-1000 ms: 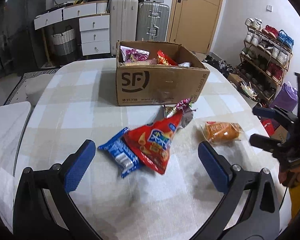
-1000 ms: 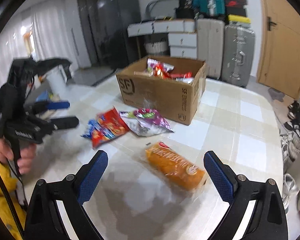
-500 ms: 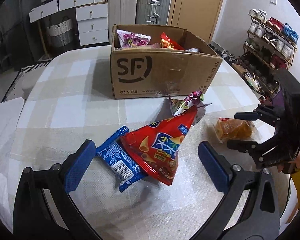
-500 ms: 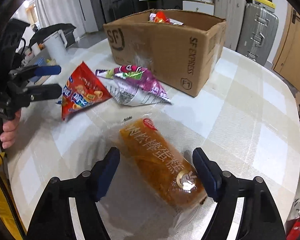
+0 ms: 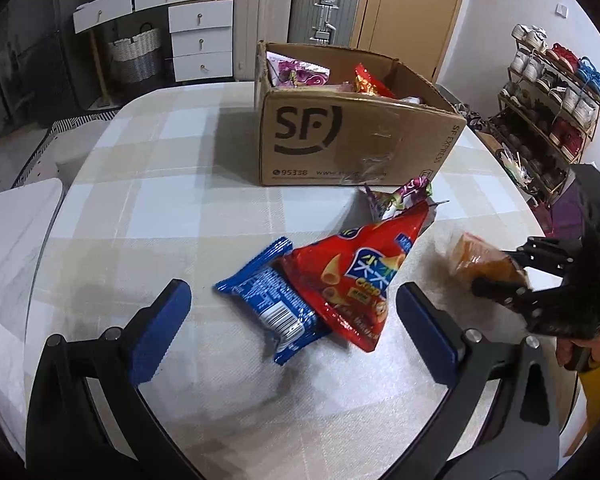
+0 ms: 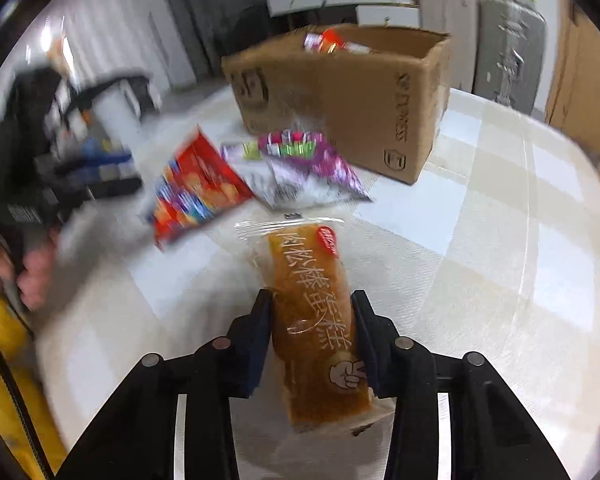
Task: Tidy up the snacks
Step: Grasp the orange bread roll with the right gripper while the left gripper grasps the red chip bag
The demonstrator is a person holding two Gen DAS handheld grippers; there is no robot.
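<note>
Right wrist: cake bar [image 6: 314, 320] between tongs [image 6: 312, 320].

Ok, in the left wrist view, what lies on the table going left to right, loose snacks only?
Blue packet → red chip bag → orange cake pack, which the right gripper is shut on.

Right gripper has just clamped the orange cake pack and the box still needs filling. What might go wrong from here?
1. The right gripper squeezes the soft orange cake pack across its middle; it may get crushed.
2. Much of the pack sticks out beyond the fingers, so it may droop or slip during the lift.
3. The cardboard box already holds snacks up near its rim; a careless drop might land on the edge.
</note>
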